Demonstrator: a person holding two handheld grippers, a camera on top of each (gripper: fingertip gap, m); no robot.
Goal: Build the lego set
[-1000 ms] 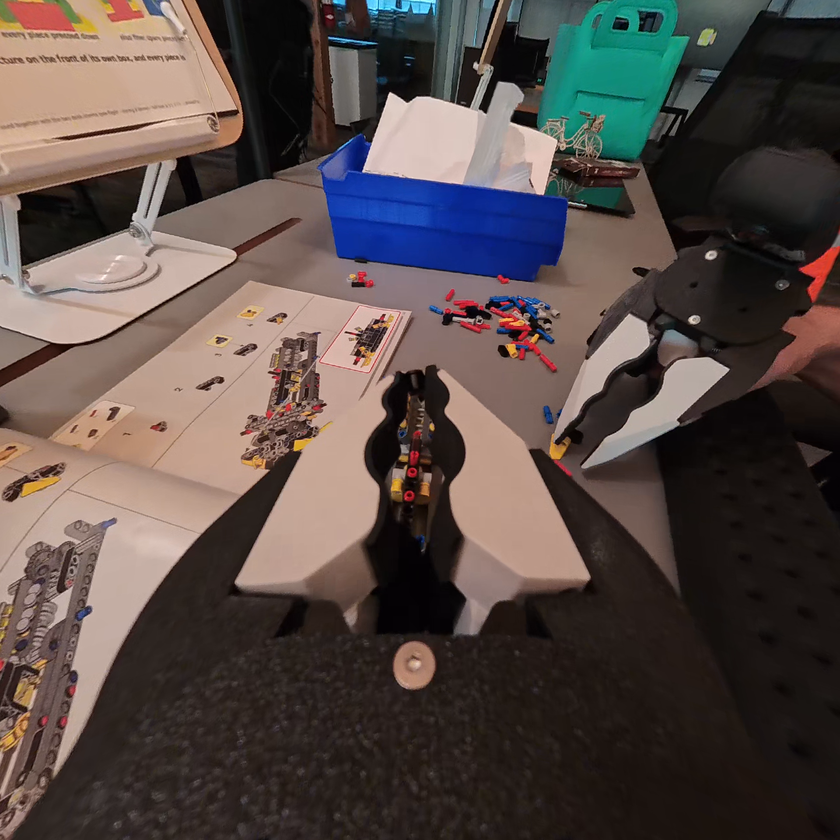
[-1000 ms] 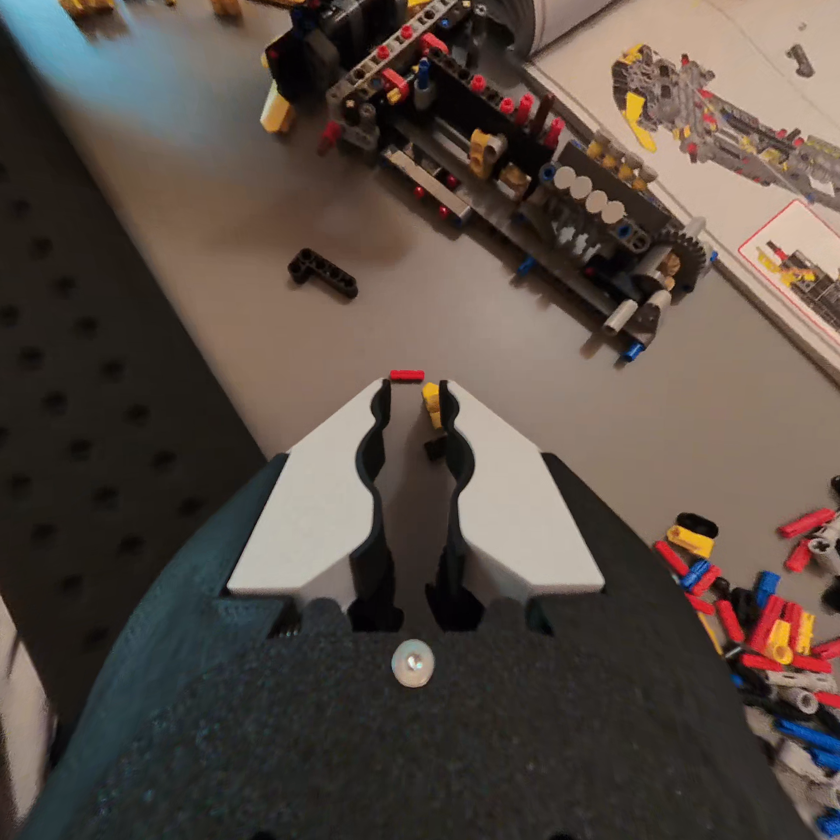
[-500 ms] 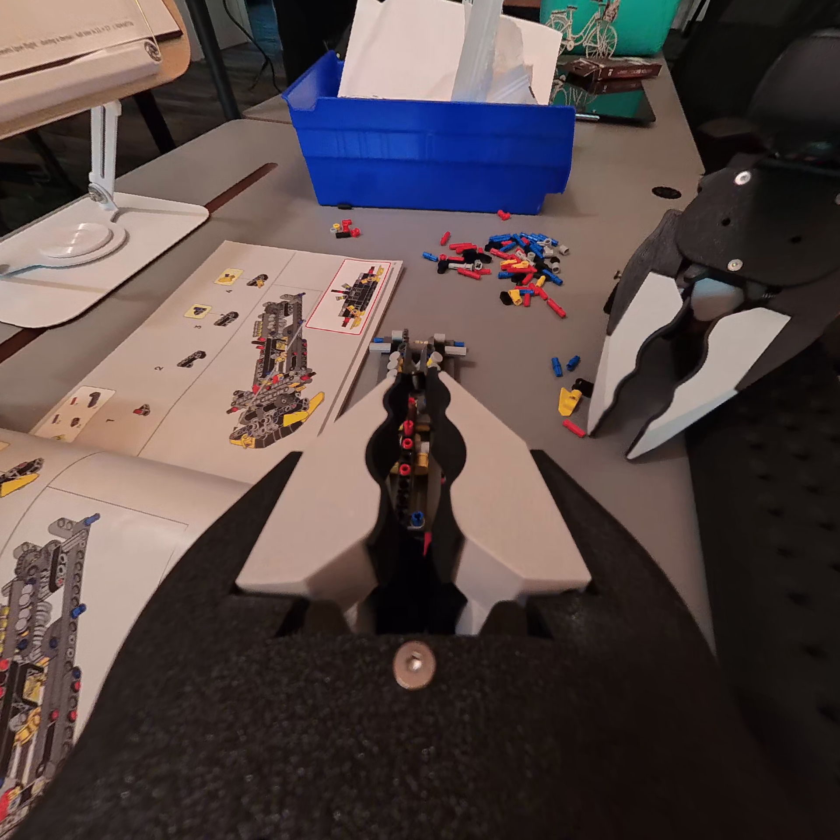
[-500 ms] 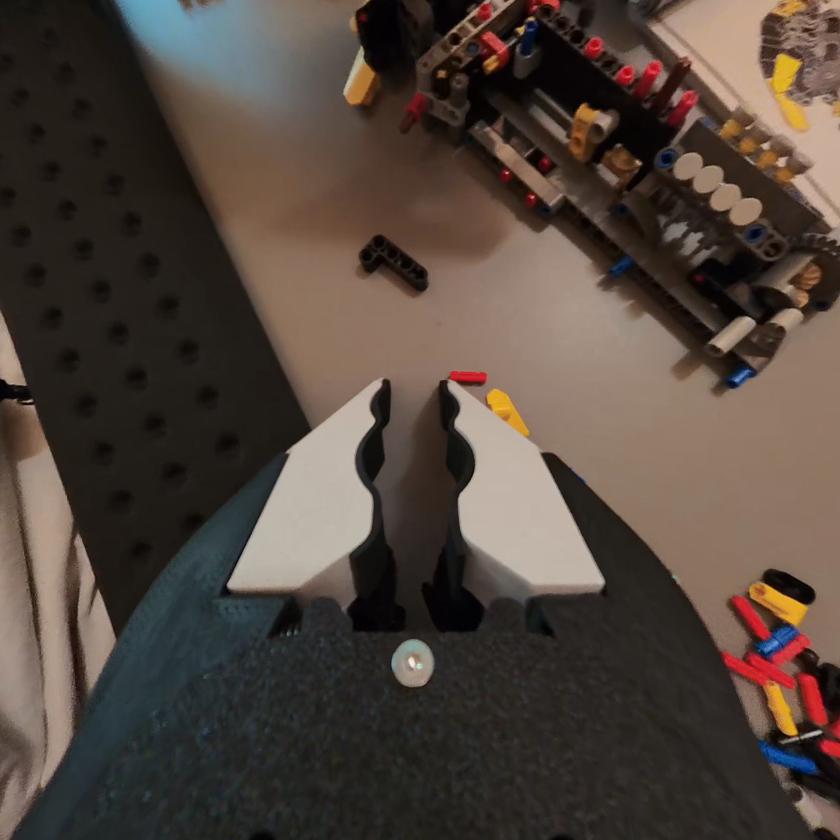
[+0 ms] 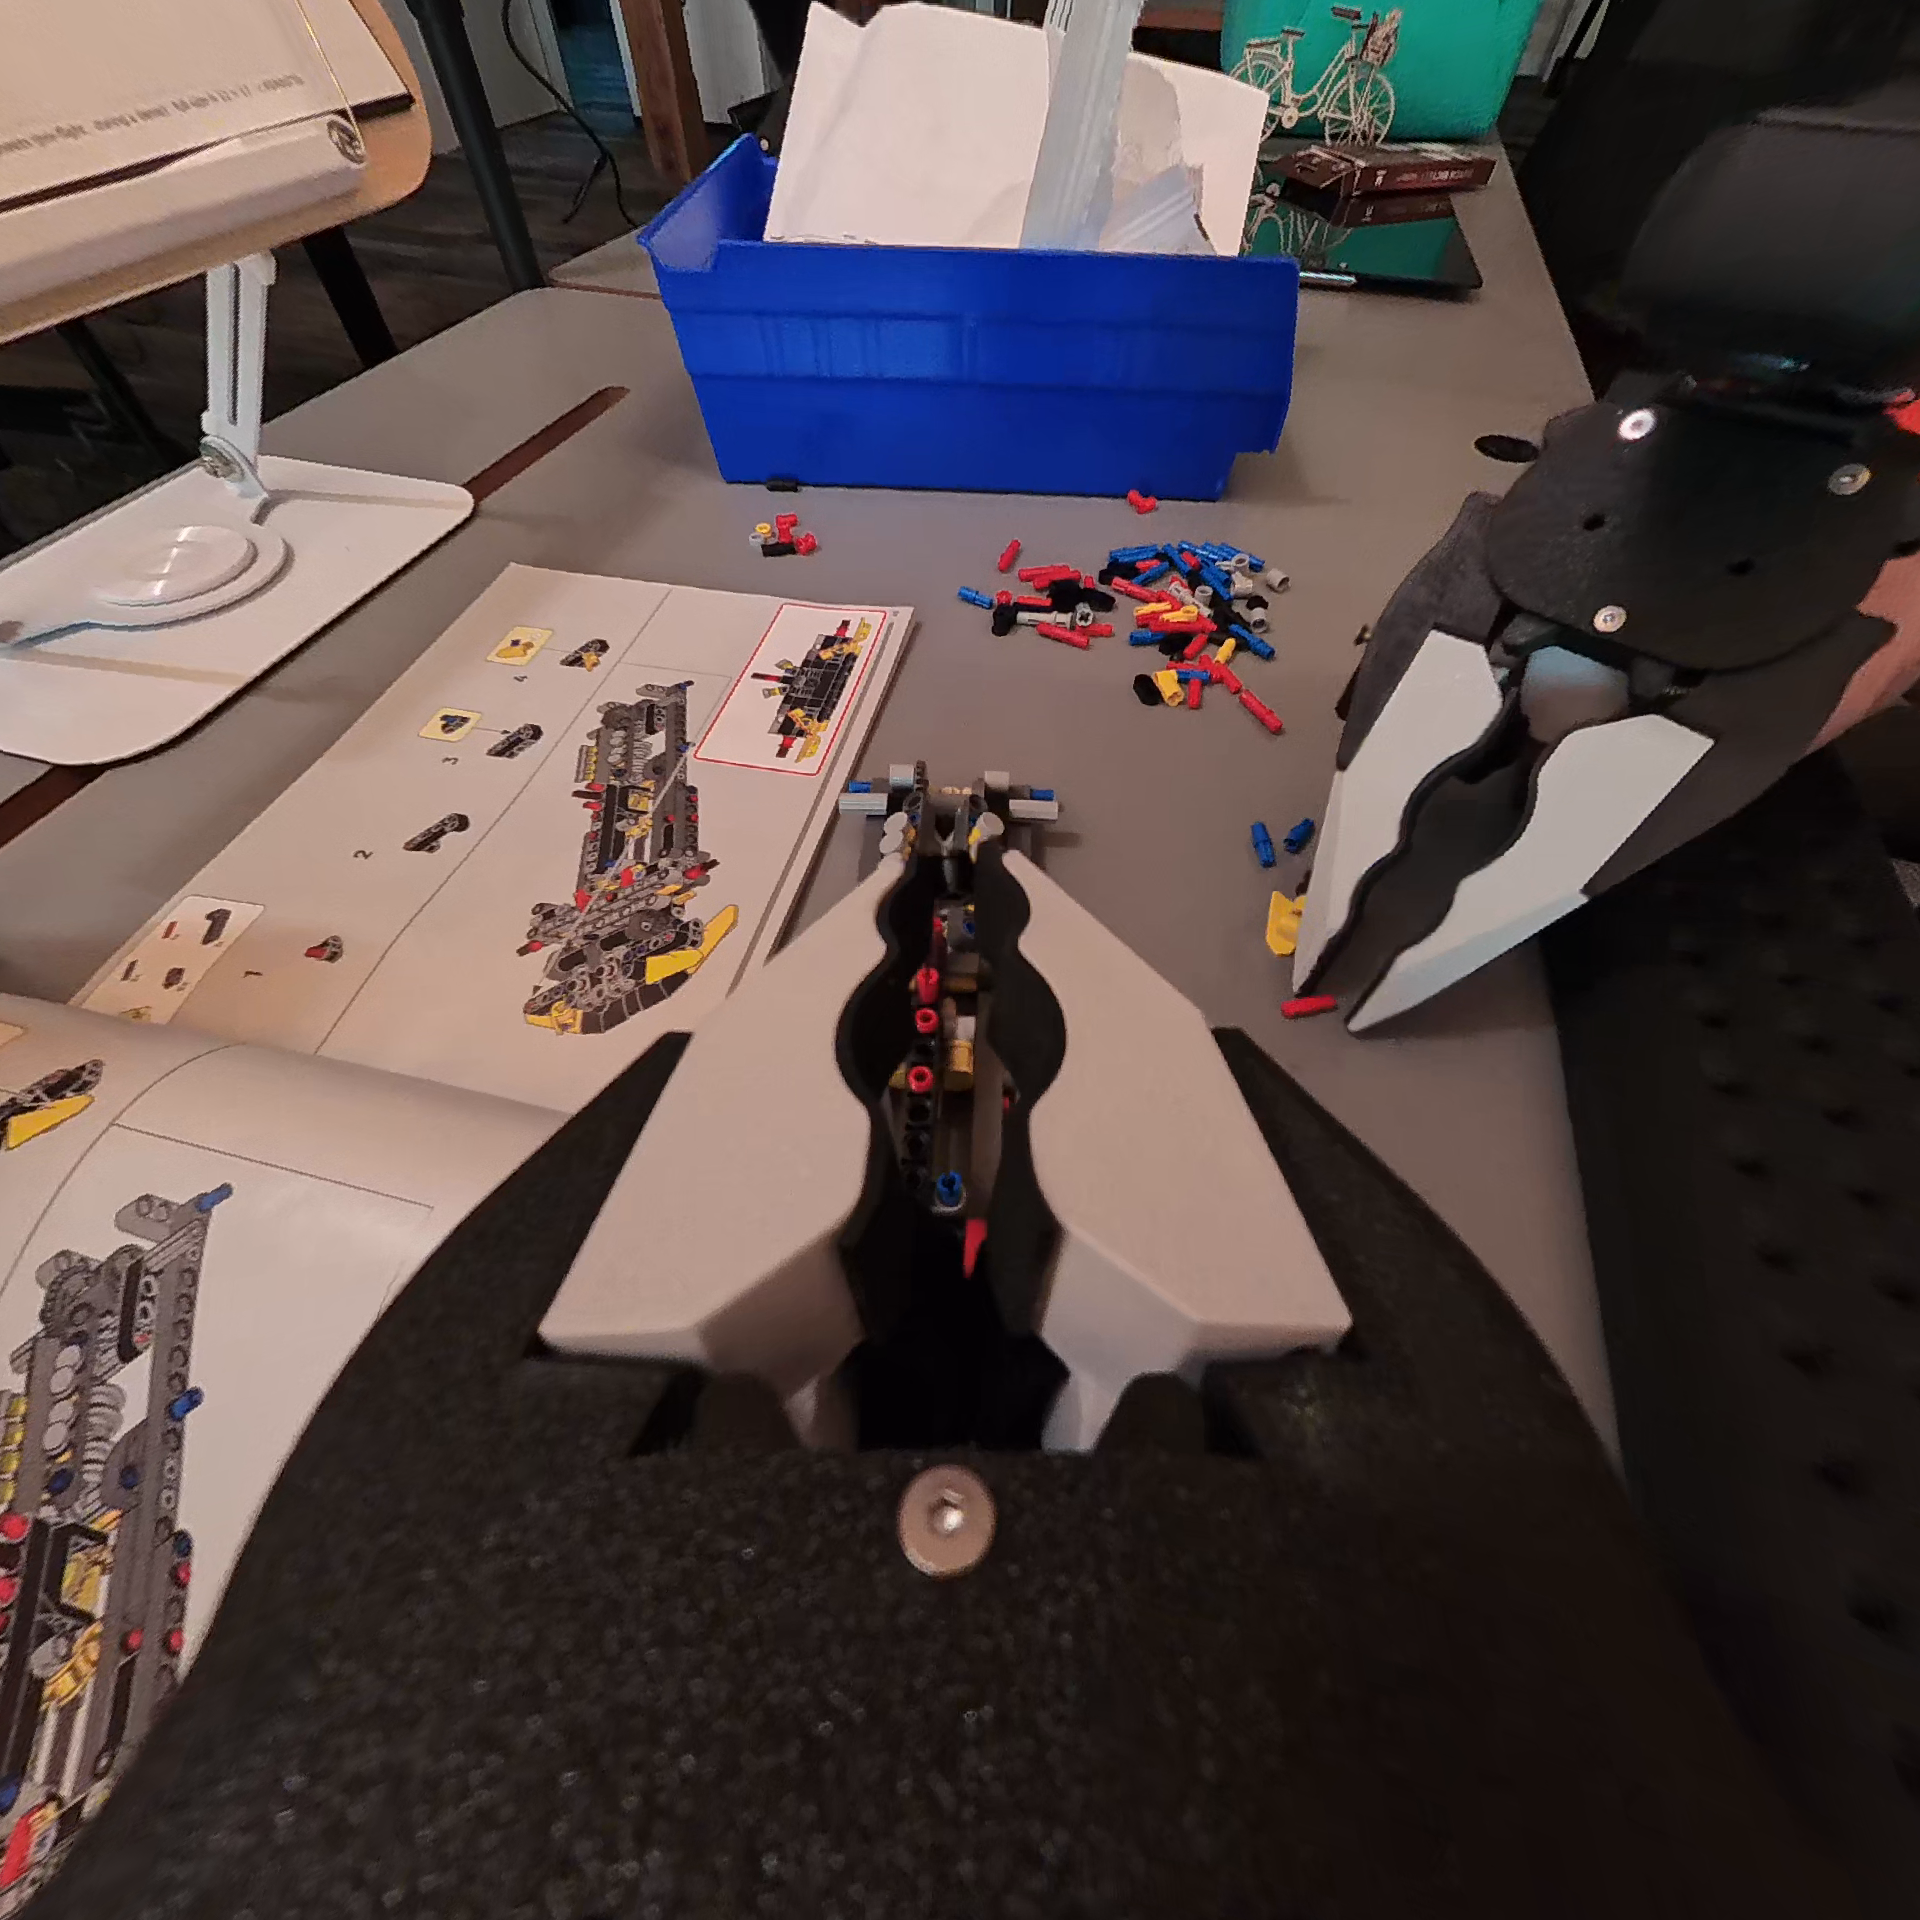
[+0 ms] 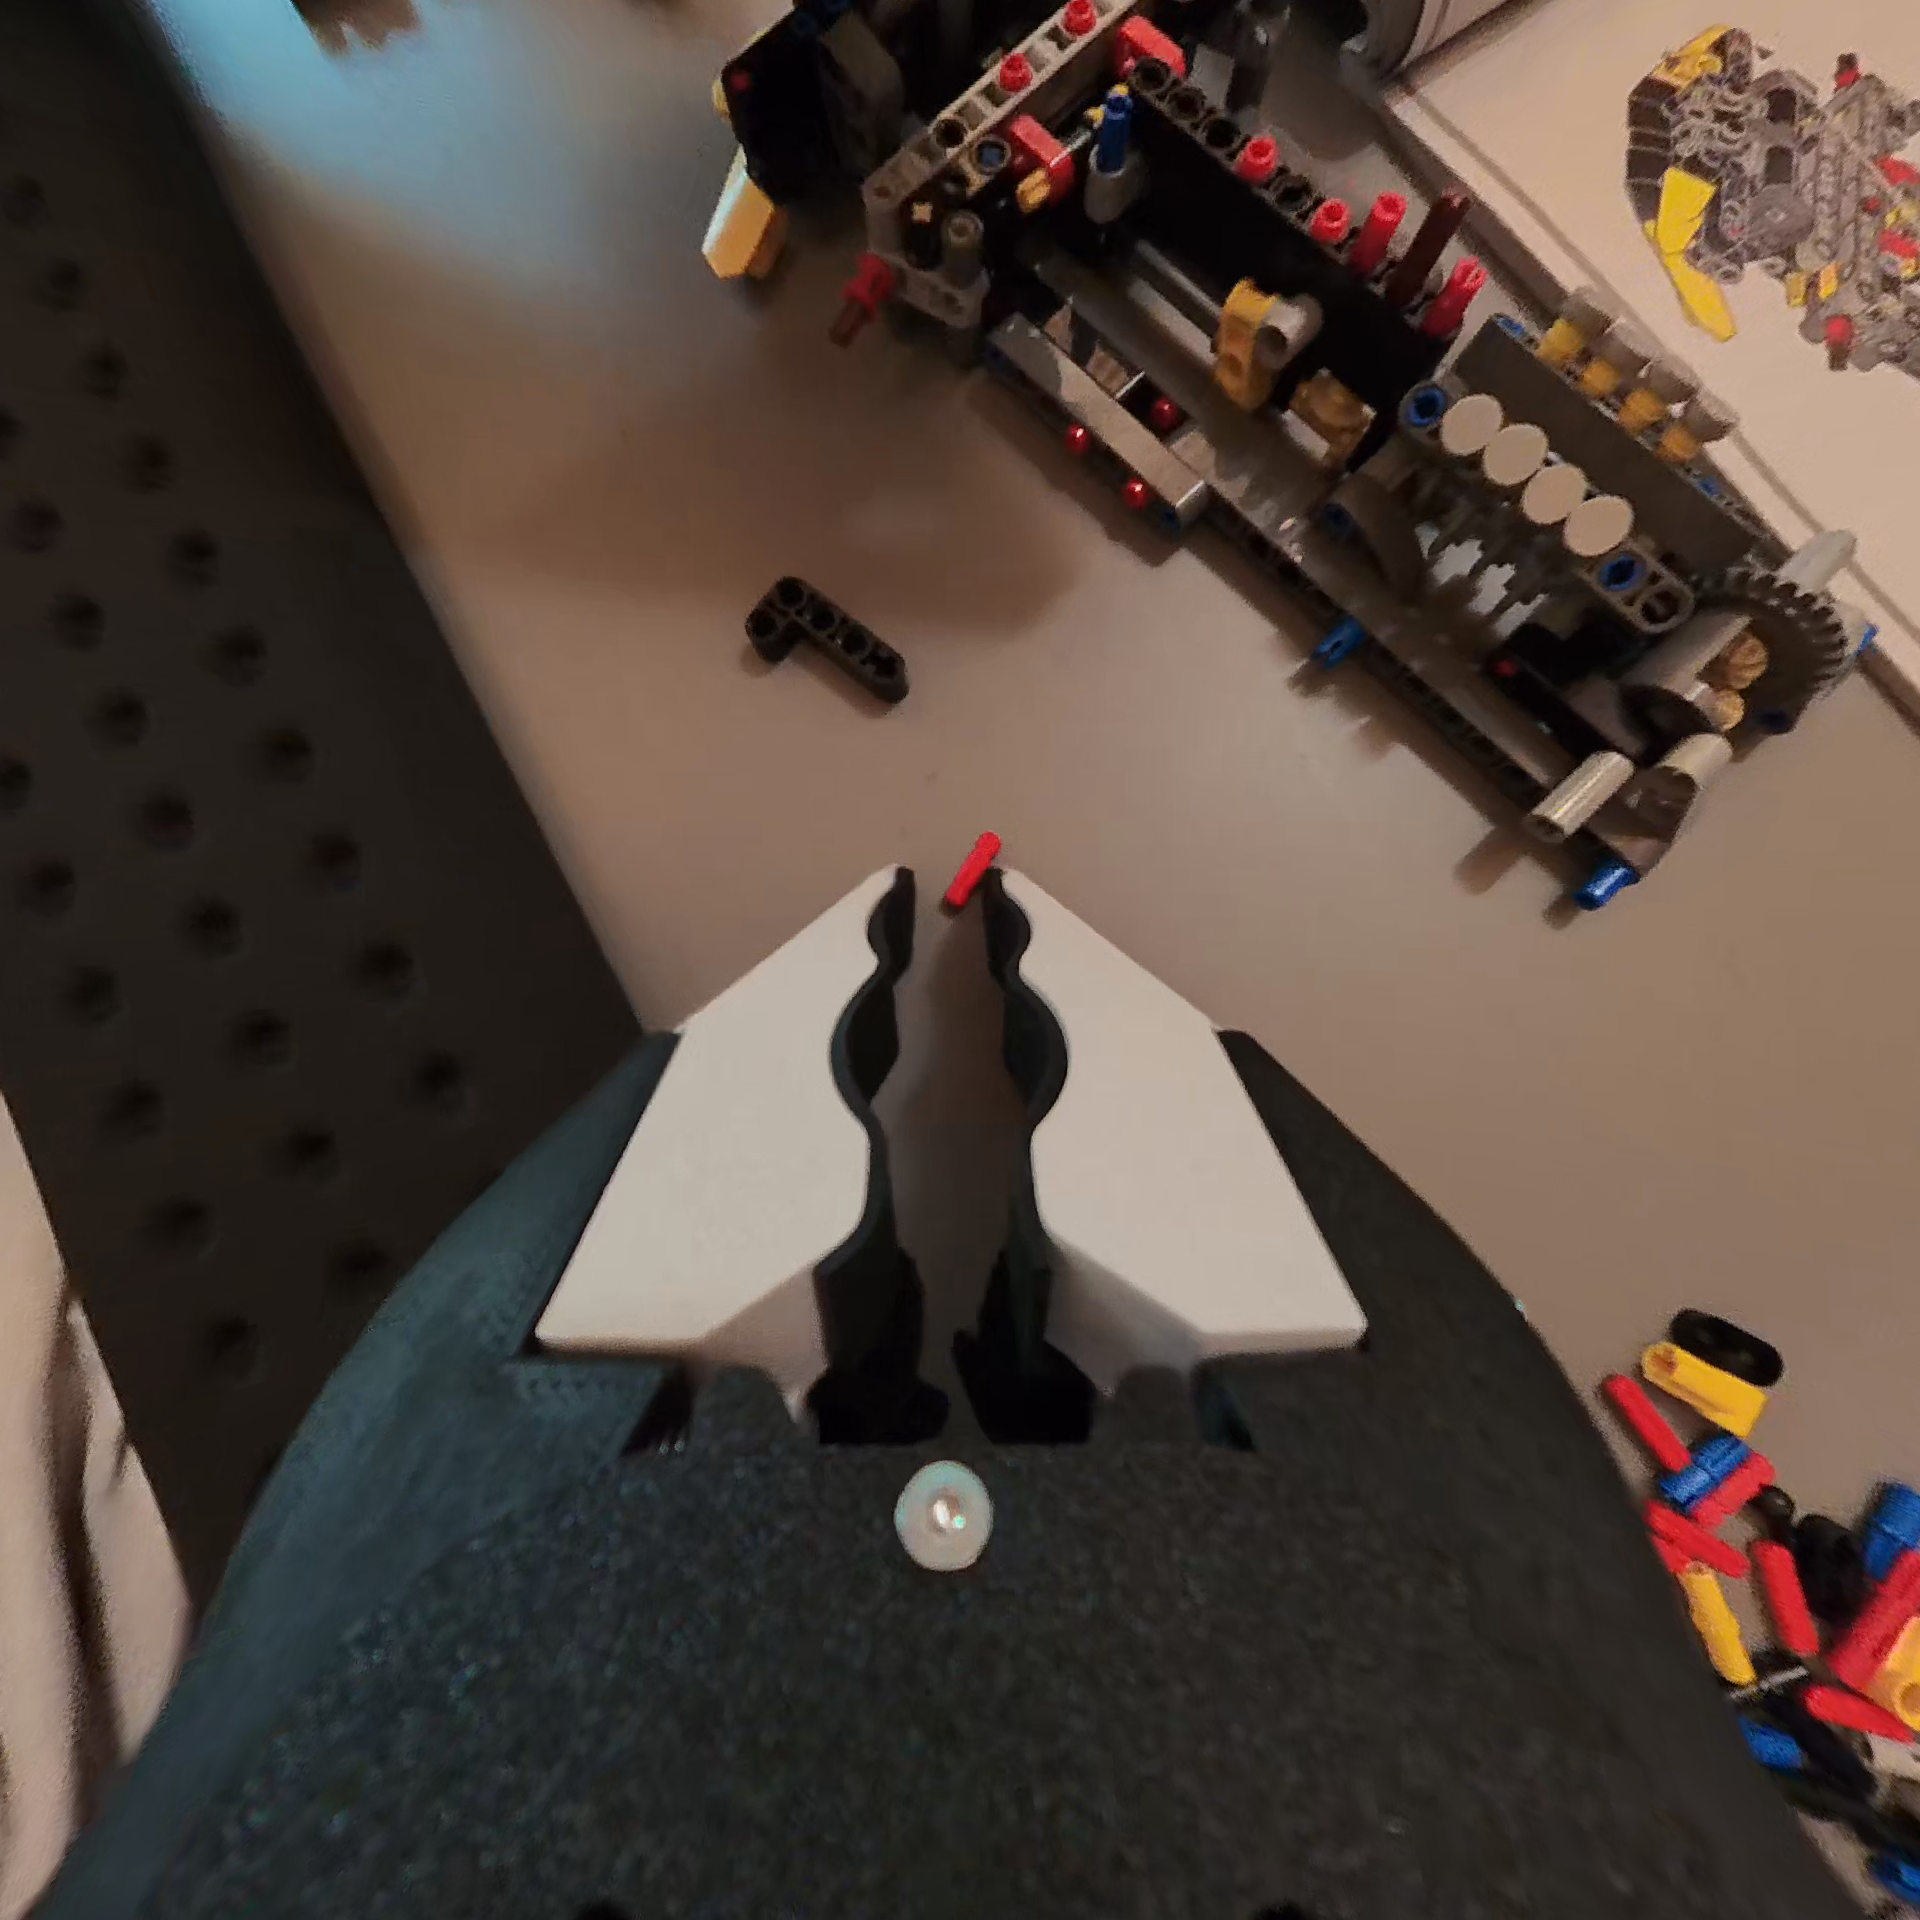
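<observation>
My left gripper (image 5: 951, 868) is shut on the long grey, black and yellow lego model (image 5: 940, 1049), which runs lengthwise between its fingers, its far end sticking out past the tips. The model also shows in the right wrist view (image 6: 1351, 416), lying diagonally close to the table. My right gripper (image 6: 940, 883) points down at the table with its jaws a narrow gap apart. A small red pin (image 6: 971, 871) lies at its tips, against the right fingertip. In the left wrist view the right gripper (image 5: 1335, 997) stands over that red pin (image 5: 1307, 1005), beside a yellow piece (image 5: 1283, 920).
A black L-shaped beam (image 6: 826, 639) lies alone left of the model. A pile of red, blue, yellow and black pins (image 5: 1143, 623) sits before a blue bin (image 5: 977, 384). The open instruction booklet (image 5: 520, 810) lies left. A white stand (image 5: 187, 582) is far left, a black perforated mat (image 5: 1745, 1143) right. One gripper's finger ends stand about 15 cm off the other's.
My right gripper has shifted over the red pin and its jaws have narrowed; the pin has turned to an angle and the yellow piece is now hidden. The left view has tilted down.
</observation>
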